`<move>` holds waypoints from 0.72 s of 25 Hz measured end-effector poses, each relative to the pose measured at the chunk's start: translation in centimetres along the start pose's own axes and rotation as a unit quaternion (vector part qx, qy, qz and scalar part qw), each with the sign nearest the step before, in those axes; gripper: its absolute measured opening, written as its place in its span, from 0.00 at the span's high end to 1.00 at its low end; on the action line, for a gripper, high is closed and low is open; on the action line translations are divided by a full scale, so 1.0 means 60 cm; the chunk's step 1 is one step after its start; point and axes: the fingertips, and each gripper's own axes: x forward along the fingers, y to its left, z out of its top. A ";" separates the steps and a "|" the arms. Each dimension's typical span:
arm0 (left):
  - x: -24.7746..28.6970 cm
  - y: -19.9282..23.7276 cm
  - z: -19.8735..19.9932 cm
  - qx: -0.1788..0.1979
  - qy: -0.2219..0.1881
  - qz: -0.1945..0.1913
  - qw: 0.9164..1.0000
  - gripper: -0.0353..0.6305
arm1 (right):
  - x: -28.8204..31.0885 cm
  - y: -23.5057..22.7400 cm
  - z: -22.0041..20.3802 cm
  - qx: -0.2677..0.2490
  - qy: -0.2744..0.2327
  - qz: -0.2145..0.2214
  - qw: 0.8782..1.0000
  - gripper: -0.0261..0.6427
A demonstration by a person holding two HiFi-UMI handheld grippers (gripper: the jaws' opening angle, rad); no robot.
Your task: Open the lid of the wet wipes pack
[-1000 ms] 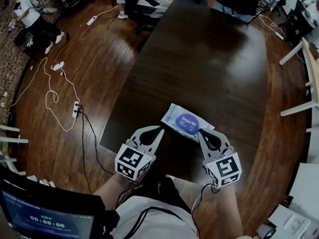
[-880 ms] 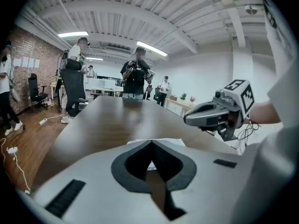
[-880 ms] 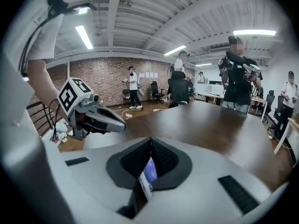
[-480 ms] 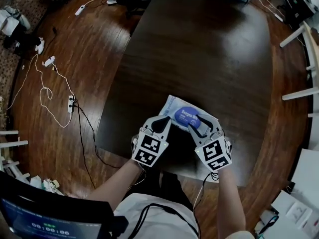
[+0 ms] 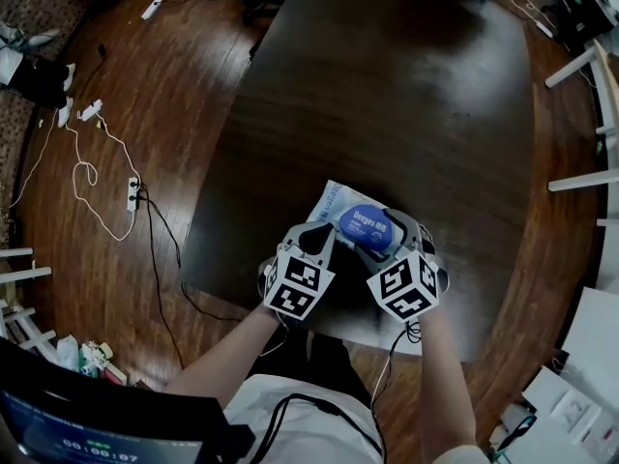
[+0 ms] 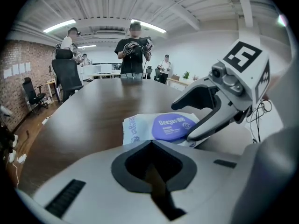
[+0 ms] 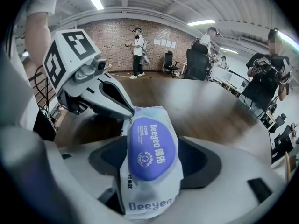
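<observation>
Right tongs [image 6: 187,121] released: jaws have just been opening and now stand wide, one either side of the wet wipes pack [image 7: 148,190]. Pack sits in the gap, pads not seen pressing on it. Left tongs [image 5: 315,232] clenched, jaws together, nothing between them. Their tip is right at the pack's left edge; touching or just short, can't tell. Blue oval lid [image 7: 152,141] faces up, lying flat on the pack, not opened. Pack lies flat on the dark worktop [image 5: 406,95], close to the edge nearest the person, between the two tongs. Rest of that surface is bare dark wood. Wooden floor [image 5: 145,85] to the left has a white power strip [image 5: 132,193] with trailing cables. Left gripper view: person [image 6: 133,50] standing at the far end, office chair [image 6: 65,76] beside.
</observation>
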 end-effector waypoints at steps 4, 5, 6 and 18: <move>0.007 0.000 -0.003 -0.002 0.009 -0.008 1.000 0.94 | 0.013 -0.001 -0.003 -0.008 0.019 0.005 1.000 0.47; 0.008 0.001 -0.003 -0.003 0.011 -0.010 1.000 0.94 | 0.015 0.000 -0.004 -0.010 0.024 0.005 1.000 0.47; 0.007 0.002 -0.002 -0.005 0.011 -0.013 1.000 0.94 | 0.018 0.000 -0.004 -0.012 0.028 0.005 1.000 0.47; 0.007 -0.005 -0.003 -0.007 0.007 -0.025 1.000 0.94 | 0.026 -0.002 -0.017 0.018 0.066 0.043 0.997 0.45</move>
